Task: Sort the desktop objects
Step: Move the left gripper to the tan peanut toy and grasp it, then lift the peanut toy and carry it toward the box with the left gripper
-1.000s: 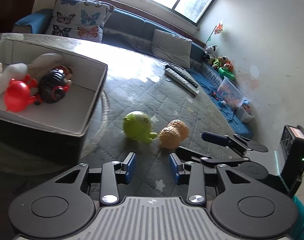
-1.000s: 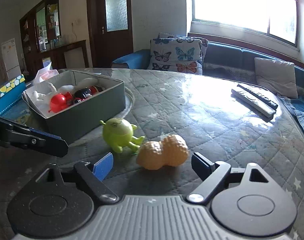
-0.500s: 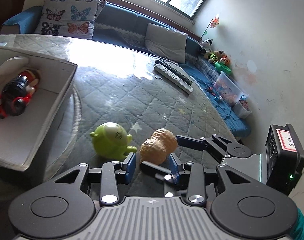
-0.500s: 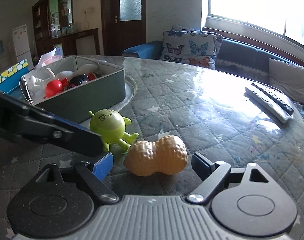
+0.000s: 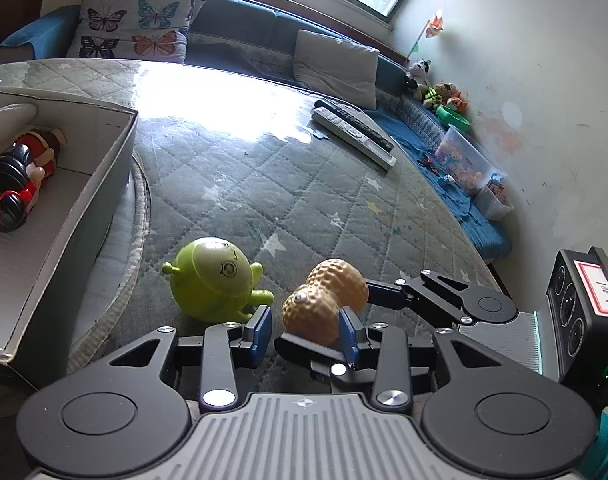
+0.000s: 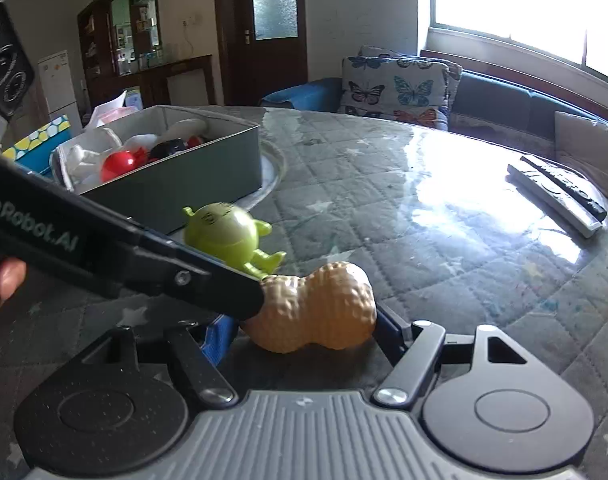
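Near the bench's front edge, the peanut toy (image 6: 318,308) lies between the spread fingers of both the right hand-held gripper (image 6: 304,330) and left hand-held gripper (image 5: 306,330), ungripped.

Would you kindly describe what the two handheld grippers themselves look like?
Both the left gripper and right gripper are matte black, with ribbed grey bases, round side discs, silver screws and blue-padded fingers. White "Robot.AI" lettering marks one. A teal sleeve shows.
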A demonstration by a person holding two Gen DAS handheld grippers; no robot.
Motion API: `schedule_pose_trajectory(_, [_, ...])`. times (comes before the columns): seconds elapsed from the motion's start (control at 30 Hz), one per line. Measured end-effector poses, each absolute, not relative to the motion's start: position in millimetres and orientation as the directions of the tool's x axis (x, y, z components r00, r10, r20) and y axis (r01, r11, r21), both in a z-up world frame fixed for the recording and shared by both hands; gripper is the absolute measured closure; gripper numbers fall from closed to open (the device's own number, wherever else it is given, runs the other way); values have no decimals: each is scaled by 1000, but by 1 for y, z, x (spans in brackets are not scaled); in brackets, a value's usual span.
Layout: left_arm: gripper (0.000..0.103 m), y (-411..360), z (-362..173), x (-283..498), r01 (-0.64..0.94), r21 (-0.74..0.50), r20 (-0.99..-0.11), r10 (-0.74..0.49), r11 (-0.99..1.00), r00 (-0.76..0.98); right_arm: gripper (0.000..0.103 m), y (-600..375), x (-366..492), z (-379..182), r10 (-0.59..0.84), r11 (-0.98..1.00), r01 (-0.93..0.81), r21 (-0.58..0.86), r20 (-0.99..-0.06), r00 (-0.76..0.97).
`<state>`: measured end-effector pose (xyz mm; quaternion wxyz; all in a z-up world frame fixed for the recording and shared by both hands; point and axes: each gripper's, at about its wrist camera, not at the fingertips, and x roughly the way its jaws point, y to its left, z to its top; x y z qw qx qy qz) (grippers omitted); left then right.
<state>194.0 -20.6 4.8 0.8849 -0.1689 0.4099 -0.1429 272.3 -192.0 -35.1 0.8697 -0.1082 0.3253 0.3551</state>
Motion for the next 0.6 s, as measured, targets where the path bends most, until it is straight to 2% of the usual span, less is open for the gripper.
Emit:
schedule_pose_trajectory(0.4, [64, -35, 3, 160, 251, -292, -710, -385, 923, 590, 29, -186, 225, -33, 578, 674, -739, 24, -640, 506])
schedule_pose_trajectory(0.6, [64, -31, 3, 147, 268, -295, -717, -398, 917, 572, 30, -184, 209, -31, 574, 672, -740, 14, -642, 508])
